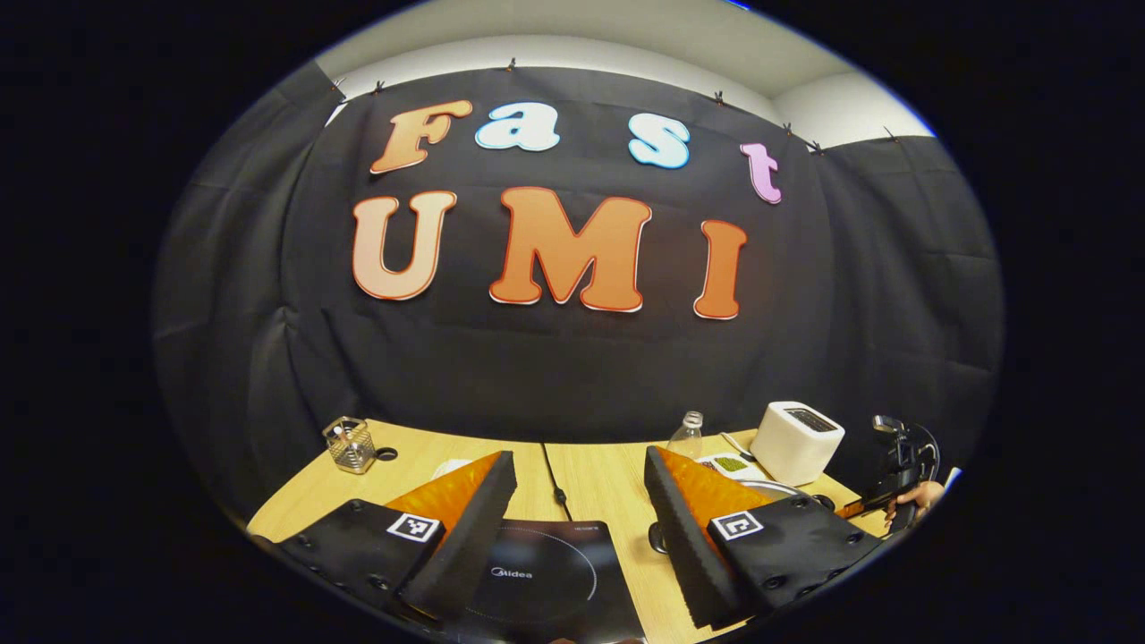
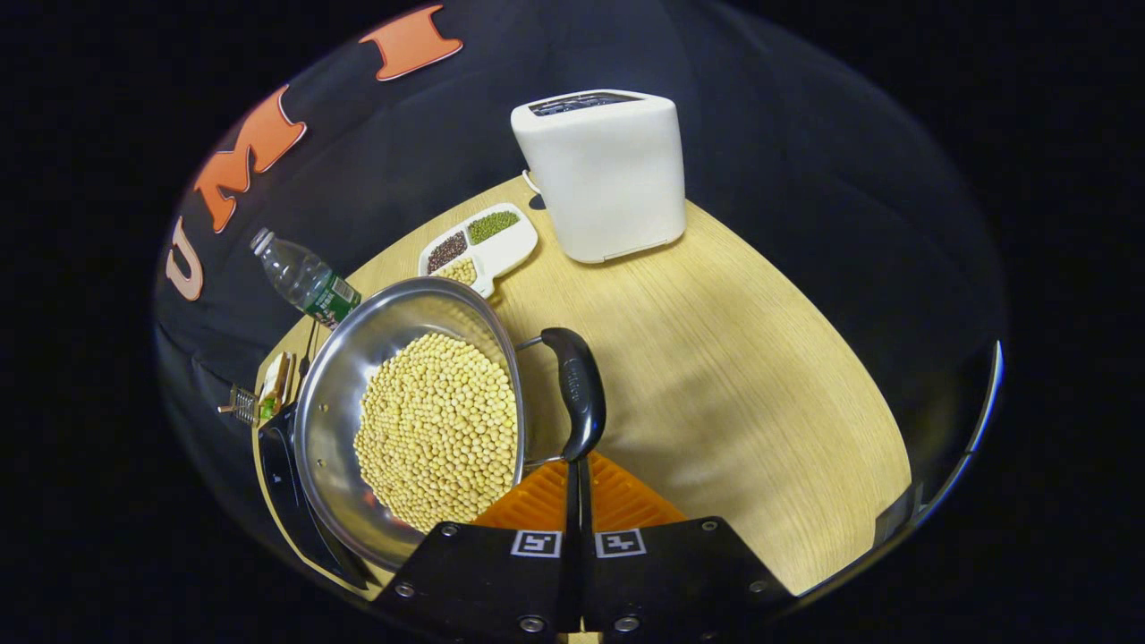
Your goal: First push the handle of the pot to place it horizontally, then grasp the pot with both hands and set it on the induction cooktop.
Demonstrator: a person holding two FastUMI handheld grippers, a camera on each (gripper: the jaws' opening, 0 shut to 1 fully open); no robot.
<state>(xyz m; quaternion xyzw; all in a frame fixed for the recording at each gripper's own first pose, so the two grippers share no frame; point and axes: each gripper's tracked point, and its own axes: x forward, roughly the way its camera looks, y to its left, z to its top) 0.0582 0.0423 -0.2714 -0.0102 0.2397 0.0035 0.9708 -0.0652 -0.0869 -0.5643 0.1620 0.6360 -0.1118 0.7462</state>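
In the left gripper view the left gripper (image 1: 580, 528) hangs above the wooden table (image 1: 599, 483) with its jaws wide apart and nothing between them; below the gap, at six o'clock, lies the flat black glass induction cooktop (image 1: 537, 572), its cord running away toward twelve o'clock. At ten o'clock from the cooktop stands a small wire-mesh holder (image 1: 349, 444); at one o'clock stand a clear plastic bottle (image 1: 686, 436) and a white boxy toaster (image 1: 796, 441), with a white divided dish (image 1: 729, 465) low between them. At the three o'clock edge a hand (image 1: 917, 496) grips the right gripper (image 1: 899, 474). In the right gripper view that gripper's fingers (image 2: 577, 501) lie together, closed on nothing, their tips just at the near end of the pot's black handle (image 2: 577, 394); whether they touch it I cannot tell. The handle runs toward twelve o'clock alongside the right rim of the round stainless steel pot (image 2: 358, 358), which sits on the table at nine o'clock from the fingers, filled with yellow soybeans (image 2: 438, 429). The cooktop's dark edge shows beneath the pot's far side at eight o'clock. Past the pot, the divided dish of beans sits at twelve o'clock, the bottle at eleven, the toaster at one, all apart from the pot.
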